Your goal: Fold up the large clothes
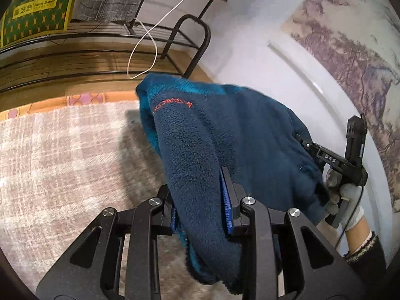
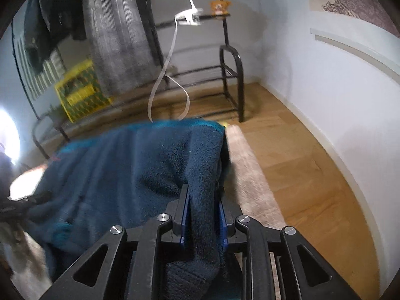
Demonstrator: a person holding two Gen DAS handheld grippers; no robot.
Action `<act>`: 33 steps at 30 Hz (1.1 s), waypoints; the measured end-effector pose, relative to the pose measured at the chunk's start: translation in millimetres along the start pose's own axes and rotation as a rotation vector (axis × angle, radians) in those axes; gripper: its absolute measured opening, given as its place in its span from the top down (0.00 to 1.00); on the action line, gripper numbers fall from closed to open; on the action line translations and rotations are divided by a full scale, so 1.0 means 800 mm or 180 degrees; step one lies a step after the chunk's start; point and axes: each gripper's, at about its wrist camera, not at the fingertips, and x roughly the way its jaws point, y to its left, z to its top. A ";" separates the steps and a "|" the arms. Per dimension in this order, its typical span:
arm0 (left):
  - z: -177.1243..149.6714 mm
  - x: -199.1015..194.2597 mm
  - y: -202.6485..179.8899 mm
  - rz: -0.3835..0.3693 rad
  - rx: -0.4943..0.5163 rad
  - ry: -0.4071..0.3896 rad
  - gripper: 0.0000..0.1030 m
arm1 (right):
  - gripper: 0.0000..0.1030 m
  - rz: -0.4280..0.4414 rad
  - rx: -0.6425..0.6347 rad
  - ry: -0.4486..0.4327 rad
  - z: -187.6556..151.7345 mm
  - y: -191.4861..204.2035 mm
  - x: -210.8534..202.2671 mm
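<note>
One fleece (image 1: 225, 135): dark navy pile, thick and nubby, with teal showing at the far edge and along the underside. Small red embroidered lettering on one fold, too blurred to read. It hangs bunched between my two grippers, held up over the rug (image 1: 62, 155), its lower folds drooping toward it.

My left gripper (image 1: 200, 212): pads clamped on a thick roll of the fleece, blue pad edges visible on both sides of the cloth. My right gripper (image 2: 203, 215): likewise clamped on a fold, cloth filling the narrow gap between the pads. In the left view the right gripper shows at the far side of the fleece, with my gloved hand (image 1: 350, 202) on its handle.

Count: one garment, two grippers, one pale plaid rug on a wood floor (image 2: 300, 150). Beyond it, one black metal rack (image 2: 232, 82) with clothes hanging, one yellow-green box (image 2: 80, 92) on its low shelf, one white cord (image 2: 170, 57) dangling from it.
</note>
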 end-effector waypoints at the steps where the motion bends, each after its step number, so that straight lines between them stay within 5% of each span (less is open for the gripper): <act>1: -0.001 0.002 0.002 0.0003 -0.0018 0.0003 0.74 | 0.80 -0.0070 -0.0034 0.0069 -0.004 0.001 0.009; 4: -0.004 0.007 -0.005 0.0146 0.0083 -0.0020 0.73 | 0.71 -0.0278 0.0011 0.0189 -0.014 -0.002 0.031; 8: -0.008 0.009 -0.015 0.0310 0.0234 -0.0054 0.71 | 0.68 -0.0223 0.0200 0.0158 -0.017 -0.015 0.033; 18: -0.014 -0.044 -0.065 0.0634 0.0507 -0.0271 0.67 | 0.57 -0.0377 0.0159 -0.0128 -0.004 0.000 -0.037; 33: -0.048 -0.310 -0.228 0.0752 0.1029 -0.1035 0.67 | 0.57 -0.0228 0.0024 -0.0789 0.026 0.079 -0.306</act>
